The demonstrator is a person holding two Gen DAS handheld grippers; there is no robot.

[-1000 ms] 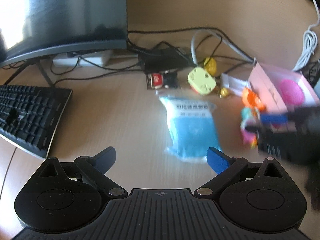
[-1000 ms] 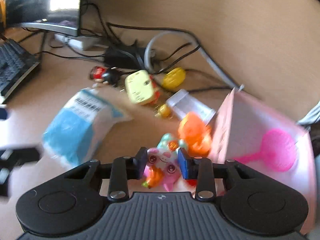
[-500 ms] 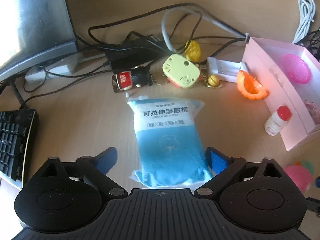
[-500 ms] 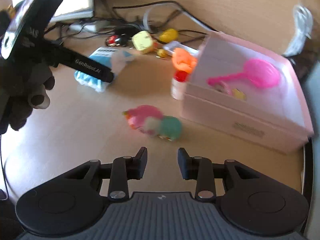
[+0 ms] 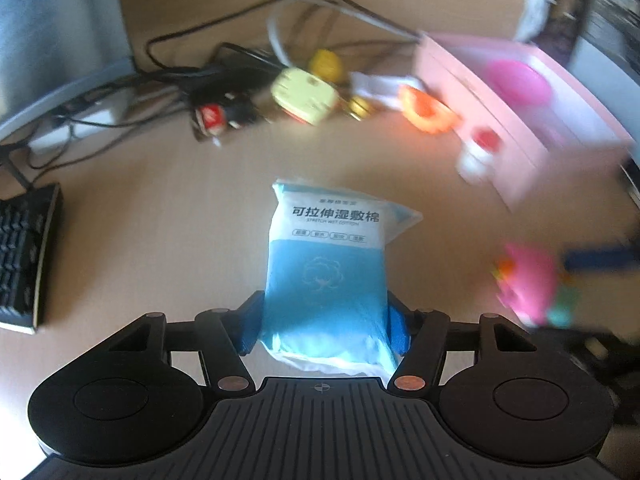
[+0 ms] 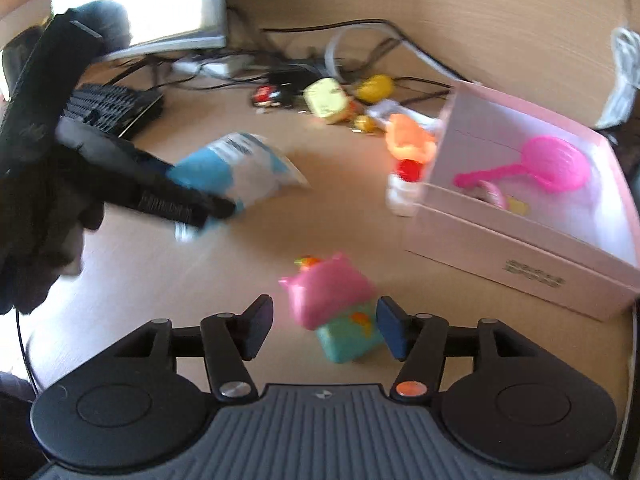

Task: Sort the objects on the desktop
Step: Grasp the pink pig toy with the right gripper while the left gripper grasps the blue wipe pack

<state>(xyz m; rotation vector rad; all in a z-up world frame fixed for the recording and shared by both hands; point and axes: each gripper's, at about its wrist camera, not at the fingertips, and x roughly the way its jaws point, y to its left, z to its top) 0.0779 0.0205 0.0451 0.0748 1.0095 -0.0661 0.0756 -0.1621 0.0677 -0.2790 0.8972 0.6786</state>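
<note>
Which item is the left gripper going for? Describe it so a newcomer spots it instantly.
Start at the pink box on the wooden desk; in the open space before the clutter lies a blue-and-white wet-cotton pack. The left gripper jaws are closing around it. It is the only soft, flat, printed pouch there.

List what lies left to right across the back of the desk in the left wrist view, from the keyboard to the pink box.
keyboard → red and black toy → pale yellow toy → orange toy → red-capped bottle → pink box
</note>
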